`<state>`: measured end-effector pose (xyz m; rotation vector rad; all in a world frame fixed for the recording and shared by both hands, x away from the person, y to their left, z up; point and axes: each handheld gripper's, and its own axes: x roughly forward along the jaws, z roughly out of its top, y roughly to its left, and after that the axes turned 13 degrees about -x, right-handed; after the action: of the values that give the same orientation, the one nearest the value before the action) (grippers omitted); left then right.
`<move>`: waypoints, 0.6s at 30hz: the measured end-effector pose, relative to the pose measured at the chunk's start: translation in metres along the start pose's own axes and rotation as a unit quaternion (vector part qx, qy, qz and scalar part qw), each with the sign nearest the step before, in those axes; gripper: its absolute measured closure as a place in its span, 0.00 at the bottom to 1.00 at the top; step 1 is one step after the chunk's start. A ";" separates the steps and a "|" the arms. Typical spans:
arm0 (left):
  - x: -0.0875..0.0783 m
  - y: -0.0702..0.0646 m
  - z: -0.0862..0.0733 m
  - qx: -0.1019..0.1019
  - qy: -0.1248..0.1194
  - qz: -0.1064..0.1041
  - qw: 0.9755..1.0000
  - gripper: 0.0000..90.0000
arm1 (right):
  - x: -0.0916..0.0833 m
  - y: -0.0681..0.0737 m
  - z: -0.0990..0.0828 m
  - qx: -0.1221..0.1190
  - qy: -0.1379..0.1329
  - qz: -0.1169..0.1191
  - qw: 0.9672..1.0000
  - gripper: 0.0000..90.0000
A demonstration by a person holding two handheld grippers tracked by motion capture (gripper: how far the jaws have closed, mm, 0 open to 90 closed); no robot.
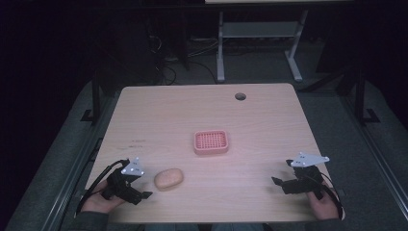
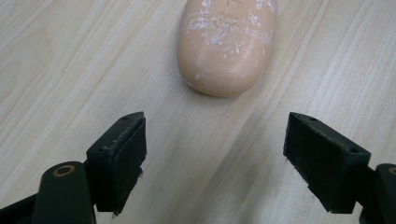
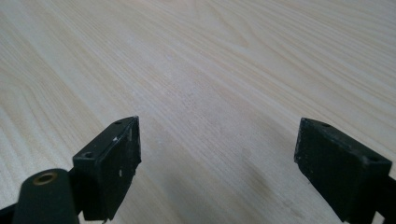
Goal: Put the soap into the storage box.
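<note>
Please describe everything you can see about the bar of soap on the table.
The soap bar is a rounded oval block, peach-coloured, smooth and matte, with whitish scuffs and faint marks across its top. It lies flat on the wooden table, near the front left. It is whole. Nothing grips it: the left gripper points at it with jaws open wide, short of it. The pink tray sits apart, farther back.

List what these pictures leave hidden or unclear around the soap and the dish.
- Soap: far end cut off by the top edge of the left gripper view.
- Pink dish: too small in the high view to tell whether anything lies in it.
- Left tool: the person's hand beneath is cut off by the bottom edge of the high view.
</note>
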<state>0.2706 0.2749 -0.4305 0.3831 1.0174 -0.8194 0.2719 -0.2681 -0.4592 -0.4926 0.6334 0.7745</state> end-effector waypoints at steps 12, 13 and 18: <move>0.006 -0.004 0.010 0.007 0.004 -0.004 1.000 0.23 | 0.000 -0.001 0.001 0.001 -0.002 0.001 1.000 0.16; 0.006 -0.004 0.010 0.007 0.004 -0.005 1.000 0.23 | 0.000 0.000 0.001 0.002 -0.002 0.001 1.000 0.16; 0.007 -0.004 0.013 0.016 0.006 -0.005 1.000 0.23 | 0.000 0.000 0.001 0.000 -0.002 0.002 1.000 0.16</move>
<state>0.2772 0.2609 -0.4295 0.4119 1.0185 -0.8441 0.2725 -0.2675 -0.4585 -0.4902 0.6301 0.7793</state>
